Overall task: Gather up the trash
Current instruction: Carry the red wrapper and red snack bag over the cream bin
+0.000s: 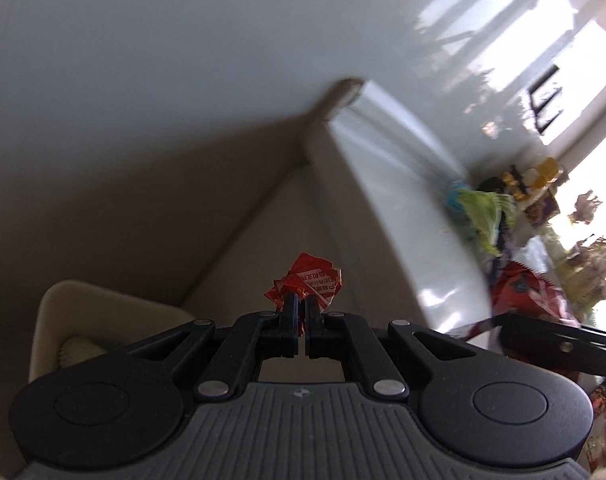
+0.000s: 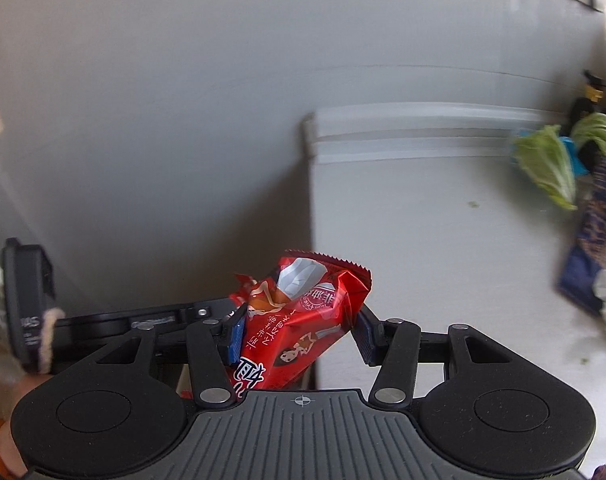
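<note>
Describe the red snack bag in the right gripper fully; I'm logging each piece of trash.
The red snack bag is a glossy foil-like wrapper with white Chinese characters, a small cartoon figure and a serrated top seam. It is torn open at the top, showing a silvery-white inside, and is crumpled. It stands roughly upright, leaning a little to the right, clamped between the blue-padded fingers of the right gripper, held off the white countertop's left edge. Nothing else touches it.

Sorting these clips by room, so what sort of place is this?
Probably a home kitchen or dining area: a white counter against a plain wall, leafy greens and snack wrappers littering it.
</note>
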`<state>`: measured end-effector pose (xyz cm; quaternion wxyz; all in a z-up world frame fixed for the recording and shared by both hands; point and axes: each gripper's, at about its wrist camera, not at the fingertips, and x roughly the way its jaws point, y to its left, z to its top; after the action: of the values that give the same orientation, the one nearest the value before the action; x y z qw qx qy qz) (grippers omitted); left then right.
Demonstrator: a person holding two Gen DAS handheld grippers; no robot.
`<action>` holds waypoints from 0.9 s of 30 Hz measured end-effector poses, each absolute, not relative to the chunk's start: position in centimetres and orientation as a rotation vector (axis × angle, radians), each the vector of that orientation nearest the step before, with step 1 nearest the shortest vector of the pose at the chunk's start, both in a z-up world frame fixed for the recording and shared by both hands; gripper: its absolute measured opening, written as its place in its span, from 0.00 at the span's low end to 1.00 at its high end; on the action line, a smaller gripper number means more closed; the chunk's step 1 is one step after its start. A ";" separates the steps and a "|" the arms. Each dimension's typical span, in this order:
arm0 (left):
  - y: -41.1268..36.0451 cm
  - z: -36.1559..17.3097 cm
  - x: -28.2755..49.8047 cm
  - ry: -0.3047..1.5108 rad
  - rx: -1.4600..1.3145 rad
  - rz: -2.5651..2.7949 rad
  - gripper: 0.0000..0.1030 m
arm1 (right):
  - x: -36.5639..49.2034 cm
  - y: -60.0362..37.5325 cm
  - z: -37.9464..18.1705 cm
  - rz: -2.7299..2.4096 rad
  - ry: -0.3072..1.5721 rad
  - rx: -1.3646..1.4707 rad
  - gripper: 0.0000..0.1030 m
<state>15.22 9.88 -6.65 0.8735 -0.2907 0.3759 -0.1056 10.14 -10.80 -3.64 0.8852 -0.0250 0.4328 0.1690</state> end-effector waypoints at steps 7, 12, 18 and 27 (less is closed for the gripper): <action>11.6 -11.5 15.2 0.877 -0.632 -0.137 0.02 | 9.5 -6.7 -5.8 0.425 0.951 -0.141 0.49; 13.2 -15.5 15.0 0.954 -0.658 -0.068 0.02 | 8.8 -4.2 -7.9 0.456 0.989 -0.214 0.49; 14.5 -19.5 15.1 1.030 -0.658 -0.014 0.02 | 8.4 -1.7 -10.5 0.488 1.046 -0.284 0.49; 15.9 -24.2 14.9 1.130 -0.653 0.069 0.03 | 8.4 1.4 -14.9 0.508 1.124 -0.393 0.49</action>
<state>14.92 15.92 -24.18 0.7939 -0.3038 0.5256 0.0322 8.37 1.45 -14.92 0.7977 -0.1830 0.5236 0.2368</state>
